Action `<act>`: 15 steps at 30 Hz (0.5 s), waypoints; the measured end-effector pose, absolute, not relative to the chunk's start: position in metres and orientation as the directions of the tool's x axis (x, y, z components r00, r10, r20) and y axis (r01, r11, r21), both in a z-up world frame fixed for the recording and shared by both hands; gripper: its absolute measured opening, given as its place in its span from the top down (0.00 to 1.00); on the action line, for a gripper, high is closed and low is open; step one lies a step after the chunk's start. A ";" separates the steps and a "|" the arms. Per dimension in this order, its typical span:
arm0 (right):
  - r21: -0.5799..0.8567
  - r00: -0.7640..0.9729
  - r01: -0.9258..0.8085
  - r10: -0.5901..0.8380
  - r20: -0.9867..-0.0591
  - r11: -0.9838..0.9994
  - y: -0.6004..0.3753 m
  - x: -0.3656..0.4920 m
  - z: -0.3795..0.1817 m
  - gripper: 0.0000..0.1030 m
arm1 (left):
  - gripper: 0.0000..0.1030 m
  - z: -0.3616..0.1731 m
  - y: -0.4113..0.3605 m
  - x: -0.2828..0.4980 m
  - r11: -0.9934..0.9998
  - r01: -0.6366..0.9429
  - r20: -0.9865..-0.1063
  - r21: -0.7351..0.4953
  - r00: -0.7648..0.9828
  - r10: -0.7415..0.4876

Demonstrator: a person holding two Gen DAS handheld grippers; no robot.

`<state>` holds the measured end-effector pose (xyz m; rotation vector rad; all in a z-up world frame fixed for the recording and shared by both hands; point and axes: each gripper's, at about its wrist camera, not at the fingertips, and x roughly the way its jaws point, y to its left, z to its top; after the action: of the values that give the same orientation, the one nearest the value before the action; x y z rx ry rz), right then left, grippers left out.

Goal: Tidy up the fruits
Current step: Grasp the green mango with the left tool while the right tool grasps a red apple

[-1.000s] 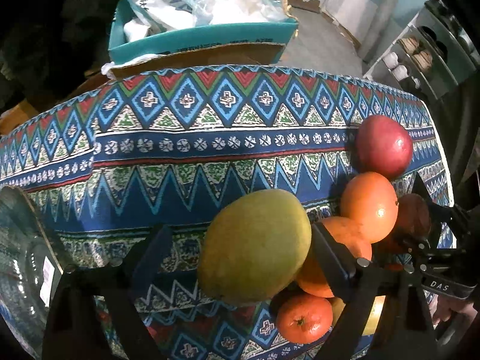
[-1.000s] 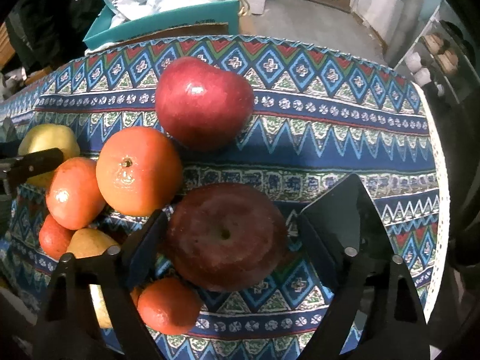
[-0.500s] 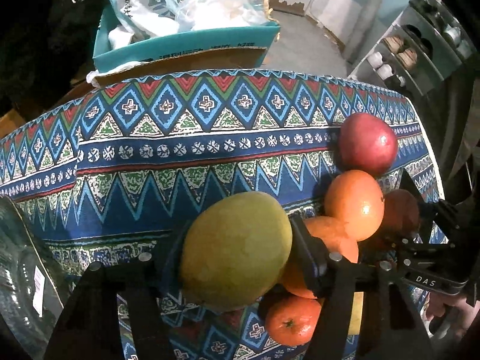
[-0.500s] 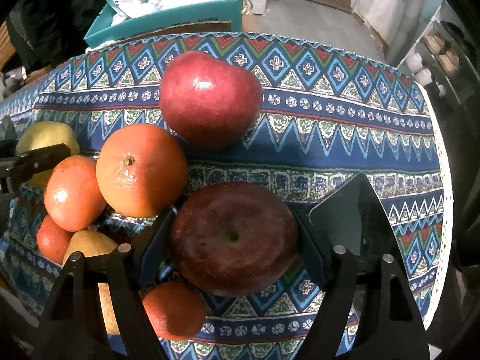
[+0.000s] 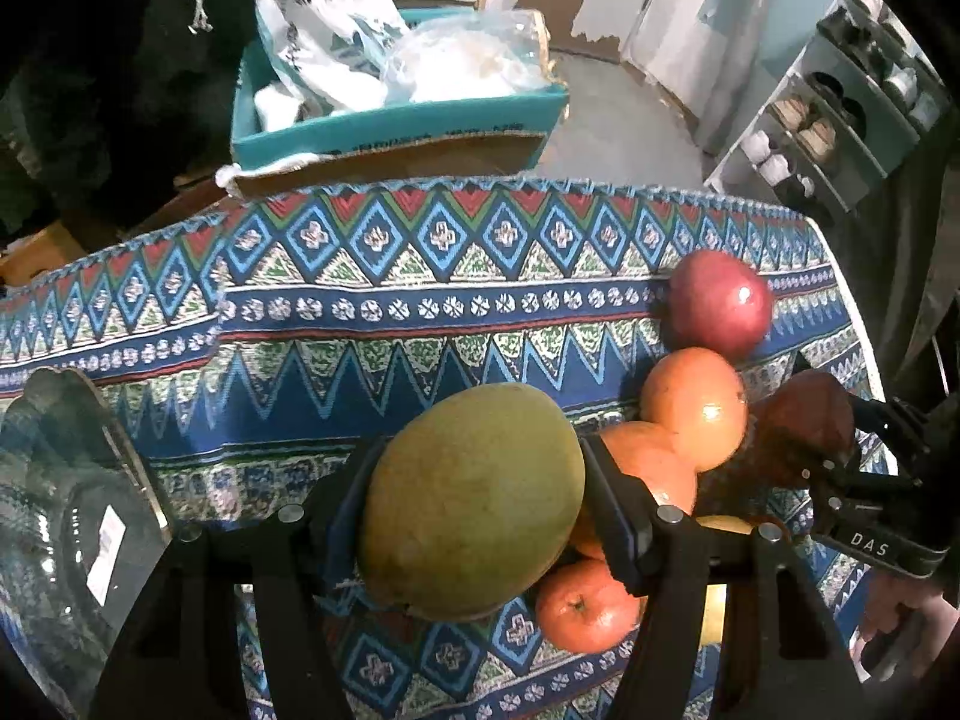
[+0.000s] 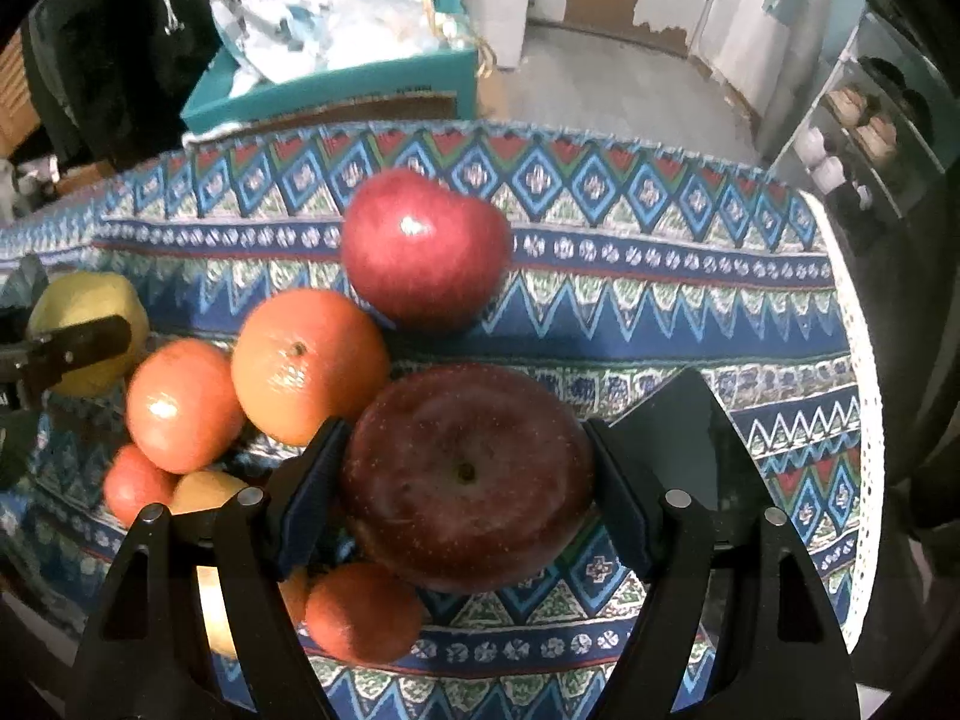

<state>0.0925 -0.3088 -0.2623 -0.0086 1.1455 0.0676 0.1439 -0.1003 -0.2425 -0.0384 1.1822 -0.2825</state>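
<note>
Pinching the green-yellow oval mango [image 5: 474, 504], the left gripper [image 5: 480, 510] mirrors the right gripper [image 6: 468, 480] clamping the dark-red round apple [image 6: 468, 474] (both presumably bound for the clear glass bowl [image 5: 66, 516] at nine o'clock).

Both grippers have matte black arms, blue-padded jaws, silver pivot screws; one bears white "DAS" lettering.

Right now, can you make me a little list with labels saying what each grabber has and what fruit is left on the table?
left gripper: shut on the mango
right gripper: shut on the dark red apple
left on tablecloth: shiny red apple, big orange, some smaller oranges
bowl: clear glass bowl, beside the left gripper
behind the table: teal box with bags
</note>
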 end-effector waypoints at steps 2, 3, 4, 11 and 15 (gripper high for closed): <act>0.036 0.427 -0.053 0.055 -0.903 0.998 -0.311 0.091 -0.255 0.25 | 0.35 -0.234 -0.099 0.140 0.965 0.199 -0.900 -0.172 0.367 -0.236; 0.040 0.436 -0.051 0.058 -0.898 0.998 -0.311 0.089 -0.250 0.25 | 0.35 -0.230 -0.098 0.138 0.965 0.199 -0.896 -0.171 0.376 -0.236; 0.043 0.446 -0.051 0.061 -0.893 0.998 -0.311 0.088 -0.245 0.25 | 0.35 -0.226 -0.097 0.136 0.965 0.201 -0.892 -0.170 0.384 -0.237; 0.049 0.521 -0.053 0.069 -0.850 0.997 -0.305 0.086 -0.209 0.25 | 0.35 -0.193 -0.088 0.121 0.968 0.195 -0.861 -0.159 0.453 -0.233; 0.050 0.574 -0.060 0.075 -0.816 0.997 -0.297 0.081 -0.184 0.25 | 0.35 -0.173 -0.082 0.112 0.969 0.196 -0.837 -0.154 0.496 -0.233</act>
<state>0.0809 -0.2974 -0.1840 0.0172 0.9567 0.0788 0.1117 -0.0818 -0.1727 -0.0398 1.0197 -0.2599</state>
